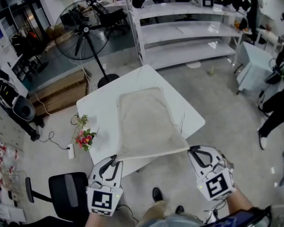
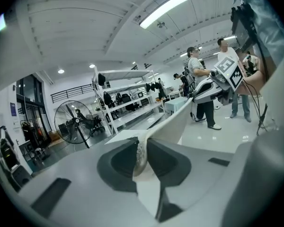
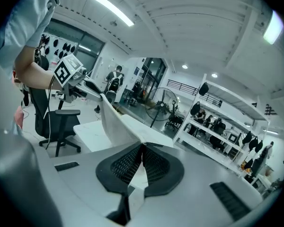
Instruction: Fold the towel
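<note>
My left gripper (image 1: 114,160) and right gripper (image 1: 193,150) each pinched 1 near corner of the towel (image 1: 146,122); near edge hung taut between them, long axis ran away from me, far end on the table (image 1: 97,110); both hands equally close.

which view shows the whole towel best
The head view: the towel shows whole, far end on the table, near corners held by the left gripper and right gripper. Each gripper view shows only a pinched corner and a taut edge.
</note>
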A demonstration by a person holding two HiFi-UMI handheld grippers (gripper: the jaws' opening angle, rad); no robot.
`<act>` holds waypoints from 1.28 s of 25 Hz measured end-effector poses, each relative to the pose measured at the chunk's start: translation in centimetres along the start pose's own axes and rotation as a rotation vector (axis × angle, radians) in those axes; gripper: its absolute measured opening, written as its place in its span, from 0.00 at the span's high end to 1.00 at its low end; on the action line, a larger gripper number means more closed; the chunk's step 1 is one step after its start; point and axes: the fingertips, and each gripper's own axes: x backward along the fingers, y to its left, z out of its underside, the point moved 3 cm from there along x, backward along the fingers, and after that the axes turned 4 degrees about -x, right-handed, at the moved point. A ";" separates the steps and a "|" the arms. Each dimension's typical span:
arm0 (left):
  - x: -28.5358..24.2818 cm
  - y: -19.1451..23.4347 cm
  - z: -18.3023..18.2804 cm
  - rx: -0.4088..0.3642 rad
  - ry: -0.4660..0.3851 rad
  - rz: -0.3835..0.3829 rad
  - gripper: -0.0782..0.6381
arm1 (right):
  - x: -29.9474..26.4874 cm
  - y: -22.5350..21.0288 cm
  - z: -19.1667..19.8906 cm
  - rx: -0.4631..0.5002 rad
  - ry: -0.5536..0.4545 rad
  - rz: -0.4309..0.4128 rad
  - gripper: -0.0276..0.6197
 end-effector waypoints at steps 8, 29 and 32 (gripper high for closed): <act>-3.2 4.6 -2.0 -0.014 -0.058 -0.008 0.81 | -3.4 -3.5 -3.5 -0.003 -0.039 0.108 0.93; -7.7 10.4 -3.5 0.020 -0.123 -0.002 0.81 | -8.5 -7.0 -6.6 -0.006 -0.088 0.208 0.93; -9.0 11.2 -3.6 0.025 -0.121 -0.002 0.81 | -9.9 -8.2 -6.8 -0.005 -0.088 0.207 0.93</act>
